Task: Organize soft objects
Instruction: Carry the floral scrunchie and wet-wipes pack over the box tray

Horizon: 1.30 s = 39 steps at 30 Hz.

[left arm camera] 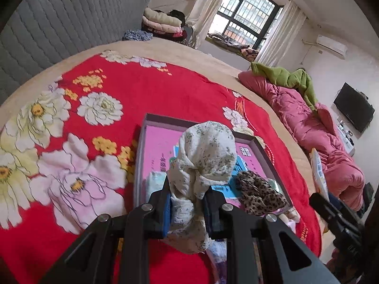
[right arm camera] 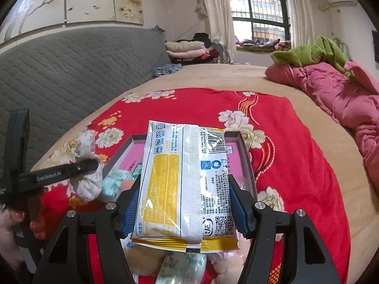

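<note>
Bedding fills both views: a red flowered blanket (left arm camera: 146,90) is spread over the bed, and on it lies a shallow grey-walled tray (left arm camera: 151,119) with a pink printed floor, its long sides running away from the cameras. Both grippers are above the near end of this tray, so the coming move is, I think, mainly downward and a little forward. The right gripper (right arm camera: 187,203) holds a white and yellow packet (right arm camera: 184,182) across its width, with the long axis pointing forward over the tray's middle. The left gripper (left arm camera: 188,203) is closed narrowly on a cream floral cloth bundle (left arm camera: 206,156), which stands up beyond the fingertips. The left side looks nearer to the tray's open pink floor; a leopard-print cloth (left arm camera: 258,194) already occupies the near right corner, and a pale green-patterned soft item (right arm camera: 116,179) the near left. The far half of the tray appears free. More soft items lie below the packet, outside the tray.
</note>
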Available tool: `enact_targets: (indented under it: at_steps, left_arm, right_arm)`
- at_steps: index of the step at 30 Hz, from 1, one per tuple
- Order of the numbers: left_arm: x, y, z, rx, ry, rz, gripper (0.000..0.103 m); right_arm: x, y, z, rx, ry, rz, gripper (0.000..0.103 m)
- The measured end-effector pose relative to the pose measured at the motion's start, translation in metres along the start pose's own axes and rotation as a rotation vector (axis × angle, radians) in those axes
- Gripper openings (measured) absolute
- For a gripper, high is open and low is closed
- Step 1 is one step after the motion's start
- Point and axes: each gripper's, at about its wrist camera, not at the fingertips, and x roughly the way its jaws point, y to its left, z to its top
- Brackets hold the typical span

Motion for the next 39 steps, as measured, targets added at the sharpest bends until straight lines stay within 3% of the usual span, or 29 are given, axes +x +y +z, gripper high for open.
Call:
enact_targets:
  at_steps: [3, 15, 39]
  left_arm:
    - [0.002, 0.001, 0.005, 0.020, -0.007, 0.023, 0.022]
    - [0.024, 0.000, 0.017, 0.054, 0.013, -0.001, 0.022]
    - [0.054, 0.012, 0.010, 0.064, 0.096, 0.023, 0.022]
  right_arm:
    - [0.005, 0.006, 0.008, -0.011, -0.003, -0.015, 0.067]
    - [0.030, 0.022, 0.026, -0.034, 0.014, -0.048, 0.067]
    - [0.092, 0.038, 0.028, -0.040, 0.093, -0.070, 0.067]
